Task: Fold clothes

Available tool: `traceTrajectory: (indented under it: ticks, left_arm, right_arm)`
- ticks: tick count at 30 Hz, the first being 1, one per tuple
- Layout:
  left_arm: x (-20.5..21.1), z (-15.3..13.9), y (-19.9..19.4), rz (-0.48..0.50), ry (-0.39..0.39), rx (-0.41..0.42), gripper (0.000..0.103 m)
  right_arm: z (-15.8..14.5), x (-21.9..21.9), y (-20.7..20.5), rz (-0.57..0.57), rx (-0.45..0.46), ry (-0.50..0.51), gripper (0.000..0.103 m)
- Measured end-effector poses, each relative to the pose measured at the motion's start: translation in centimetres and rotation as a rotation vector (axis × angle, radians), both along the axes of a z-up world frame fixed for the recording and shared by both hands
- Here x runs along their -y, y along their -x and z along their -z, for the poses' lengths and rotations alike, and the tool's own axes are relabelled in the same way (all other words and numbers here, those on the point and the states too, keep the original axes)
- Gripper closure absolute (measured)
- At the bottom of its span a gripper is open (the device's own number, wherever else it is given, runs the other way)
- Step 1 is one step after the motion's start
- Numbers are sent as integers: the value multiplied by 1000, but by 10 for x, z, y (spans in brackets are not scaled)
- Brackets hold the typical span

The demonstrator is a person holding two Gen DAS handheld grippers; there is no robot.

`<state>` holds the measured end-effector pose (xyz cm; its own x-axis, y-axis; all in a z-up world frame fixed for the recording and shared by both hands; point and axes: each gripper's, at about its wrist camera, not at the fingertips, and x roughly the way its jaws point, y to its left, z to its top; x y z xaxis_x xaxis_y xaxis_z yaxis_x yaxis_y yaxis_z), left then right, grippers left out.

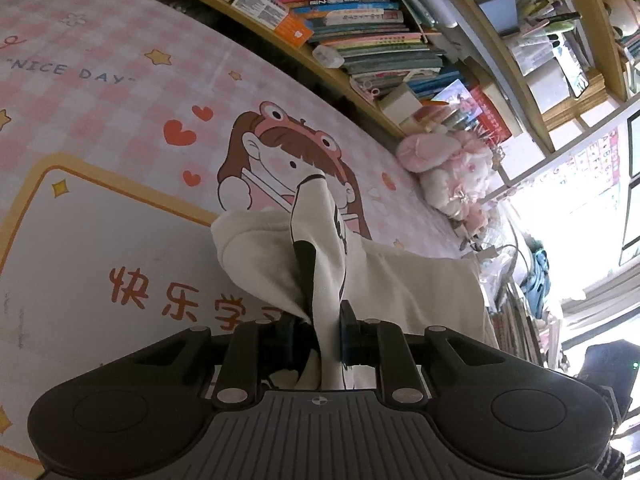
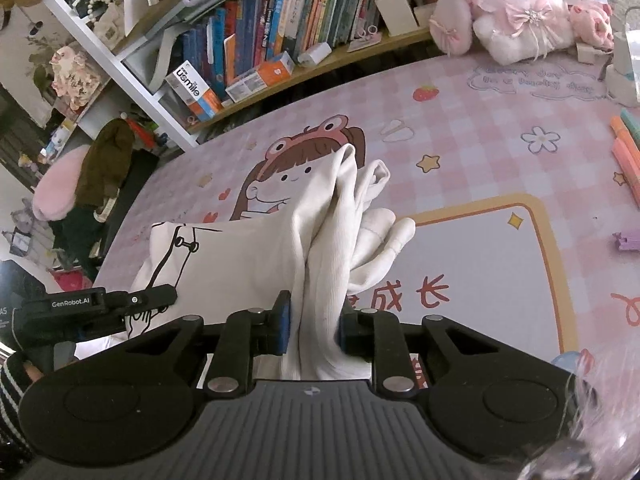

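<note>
Left gripper [image 1: 322,336]: nearest in the left wrist view, jaws clamped on a bunched fold of the white garment [image 1: 416,280], which rises between the pads and drapes away to the right over the desk mat [image 1: 120,120].

Right gripper [image 2: 312,330]: nearest in the right wrist view, jaws closed on a ribbed gather of the same garment [image 2: 248,248]. Fabric stands up between the pads; black line-drawn print lies to the left; a sleeve or cuff trails right onto the mat [image 2: 500,152]. The left gripper [image 2: 160,298] shows at the left edge, touching the cloth there.

Desk mat: pink check, cartoon girl in a frog hat [image 1: 288,160], stars, hearts, printed lettering. Garment sits partly over the cartoon.

Markers [image 2: 628,148]: right edge of the mat, well apart from the garment.

Plush toy [image 2: 520,12]: pink and white, at the mat's far edge.

Bookshelf [image 2: 280,32]: behind the desk, crowded with books and boxes.
</note>
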<state>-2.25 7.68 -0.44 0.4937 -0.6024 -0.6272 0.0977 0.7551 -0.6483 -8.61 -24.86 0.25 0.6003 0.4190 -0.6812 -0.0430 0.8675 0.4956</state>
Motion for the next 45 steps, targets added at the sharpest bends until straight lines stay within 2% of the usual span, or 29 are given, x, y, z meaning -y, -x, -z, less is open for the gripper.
traceTrajectory:
  ticks: [11,27,33,45]
  left_arm:
    - [-11,2,-19,27,6,-19,85]
    - [-64,4,-63,40,46,-26,85]
    - [-82,0,-95,30,65,-11,85]
    - [-99,-7,-176,8,54,42,85]
  right_arm:
    - [2,-15,-9,18,-15,16,83]
    - [5,-67,-46,18,-33,39,83]
    - [0,-83,-80,1,-4,43,83]
    - [-4,-101,-167,-23,59,31,83]
